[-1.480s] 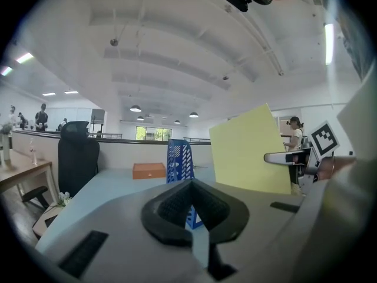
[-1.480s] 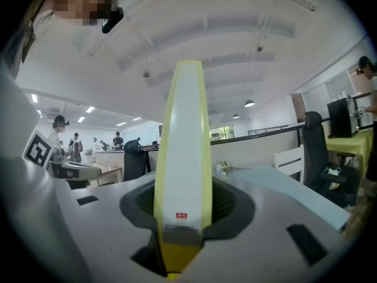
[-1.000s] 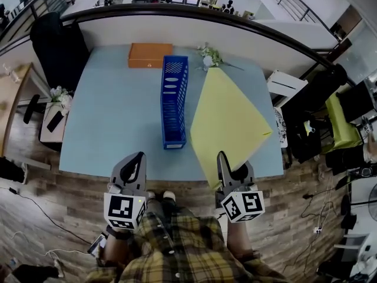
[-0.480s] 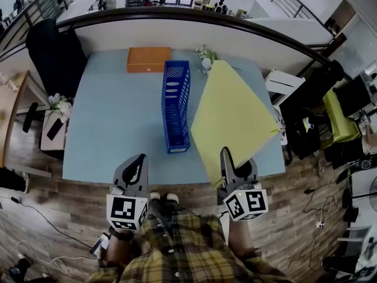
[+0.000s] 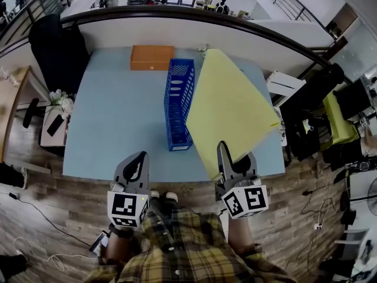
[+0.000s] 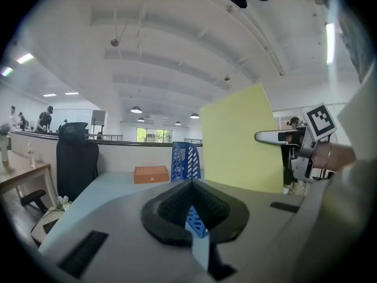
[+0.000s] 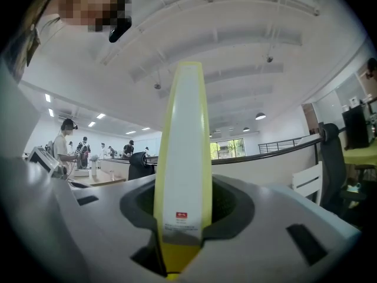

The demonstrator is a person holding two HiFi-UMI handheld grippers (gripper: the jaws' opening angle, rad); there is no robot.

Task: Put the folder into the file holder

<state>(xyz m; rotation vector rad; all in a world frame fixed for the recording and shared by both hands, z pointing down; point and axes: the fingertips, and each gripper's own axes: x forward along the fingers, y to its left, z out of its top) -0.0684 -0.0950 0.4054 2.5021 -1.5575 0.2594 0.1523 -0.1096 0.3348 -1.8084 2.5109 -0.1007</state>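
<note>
1. Your left tongs (image 5: 139, 156) are pressed together and empty, short of the desk's (image 5: 112, 117) near edge.
2. The file holder (image 5: 178, 102) stands mid-desk, unmoved.
3. The folder (image 5: 230, 108), held in the air, has shifted left. Its edge now meets the holder's right wall, closing the earlier gap, so expect alignment next.
4. Your right tongs (image 5: 222, 149) pinch the folder's near corner.

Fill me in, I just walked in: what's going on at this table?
A person holds a tool in each hand. The right tool is clamped on the yellow folder, holding it up over the blue table at the right side of the blue file holder, not yet in it. The left tool is shut and empty, by the table's near edge.
</note>
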